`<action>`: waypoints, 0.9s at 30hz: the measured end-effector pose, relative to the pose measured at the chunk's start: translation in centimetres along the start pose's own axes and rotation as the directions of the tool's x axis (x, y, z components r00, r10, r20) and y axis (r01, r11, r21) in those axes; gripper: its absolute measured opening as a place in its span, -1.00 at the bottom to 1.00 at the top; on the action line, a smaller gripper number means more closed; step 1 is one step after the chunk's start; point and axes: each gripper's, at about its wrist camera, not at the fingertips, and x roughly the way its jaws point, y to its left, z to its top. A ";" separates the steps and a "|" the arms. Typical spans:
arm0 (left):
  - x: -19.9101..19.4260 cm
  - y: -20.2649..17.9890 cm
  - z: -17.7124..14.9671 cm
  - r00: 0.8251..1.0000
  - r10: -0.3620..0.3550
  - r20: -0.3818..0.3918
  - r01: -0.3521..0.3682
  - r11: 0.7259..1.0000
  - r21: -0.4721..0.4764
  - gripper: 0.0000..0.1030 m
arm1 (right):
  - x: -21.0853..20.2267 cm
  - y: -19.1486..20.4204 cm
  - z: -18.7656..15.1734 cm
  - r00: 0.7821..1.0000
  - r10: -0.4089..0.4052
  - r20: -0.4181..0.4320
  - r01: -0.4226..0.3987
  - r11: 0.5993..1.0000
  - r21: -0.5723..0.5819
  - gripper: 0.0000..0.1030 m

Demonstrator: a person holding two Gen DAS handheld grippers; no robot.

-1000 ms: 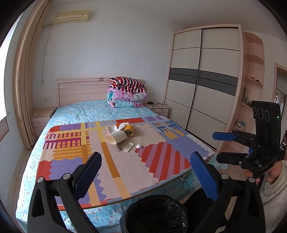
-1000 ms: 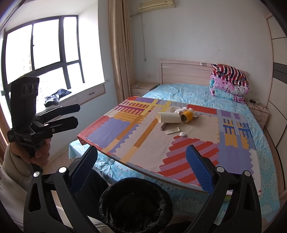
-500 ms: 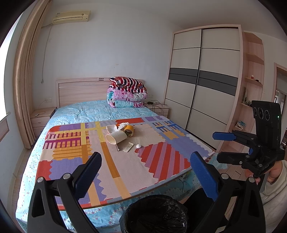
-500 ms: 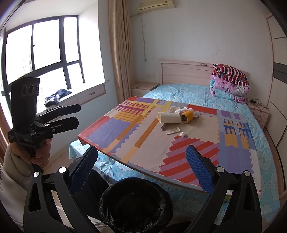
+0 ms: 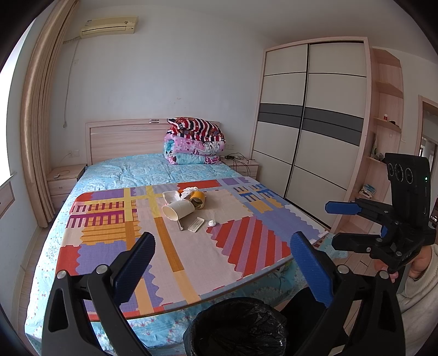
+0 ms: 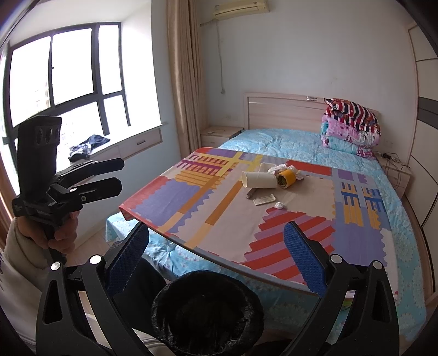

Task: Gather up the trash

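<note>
Tipped paper cup [image 5: 178, 210] beside yellow tape roll [image 5: 198, 199]

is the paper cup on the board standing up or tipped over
Tipped over. The paper cup lies on its side on the patterned board, open mouth facing the near left, beside the yellow tape roll.

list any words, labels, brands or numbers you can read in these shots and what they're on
None can be read.
Air conditioner: small marks on its front, too blurred to read.
Flat white packet on the patterned board: printing too small to read.
Yellow tape roll: inner markings illegible.
Striped quilt on the folded stack: a small patch, unreadable.
</note>
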 end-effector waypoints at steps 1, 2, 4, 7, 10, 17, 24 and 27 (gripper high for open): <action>0.0 0.0 0.0 1.000 -0.001 0.000 0.001 1.000 0.000 0.85 | 0.0 0.0 0.0 1.000 -0.001 0.000 0.001 1.000 -0.001 0.94; 0.0 0.0 0.0 1.000 -0.001 0.000 0.001 1.000 0.000 0.85 | 0.0 0.0 0.0 1.000 0.000 0.000 0.000 1.000 -0.001 0.94; 0.0 0.0 0.0 1.000 0.000 0.000 0.000 1.000 0.000 0.85 | 0.0 0.0 0.0 1.000 0.000 0.001 0.000 1.000 -0.002 0.94; 0.0 0.0 0.0 1.000 0.001 0.000 -0.001 1.000 0.000 0.85 | 0.0 0.1 0.0 1.000 0.000 0.001 0.000 1.000 -0.002 0.94; 0.0 0.0 0.0 1.000 0.001 0.000 -0.001 1.000 0.000 0.85 | 0.0 0.1 0.0 1.000 0.000 0.001 0.000 1.000 -0.002 0.94; 0.0 0.0 0.0 1.000 0.001 0.001 -0.001 1.000 0.001 0.85 | 0.0 0.1 0.1 1.000 0.003 0.002 -0.003 1.000 -0.005 0.94; 0.0 0.0 0.0 1.000 0.000 0.001 0.000 1.000 0.001 0.85 | 0.1 0.3 0.1 1.000 0.002 0.002 -0.002 1.000 -0.007 0.94; 0.0 0.0 0.0 1.000 0.000 0.001 0.000 1.000 0.000 0.85 | 0.1 0.3 0.1 1.000 0.002 0.002 -0.002 1.000 -0.007 0.94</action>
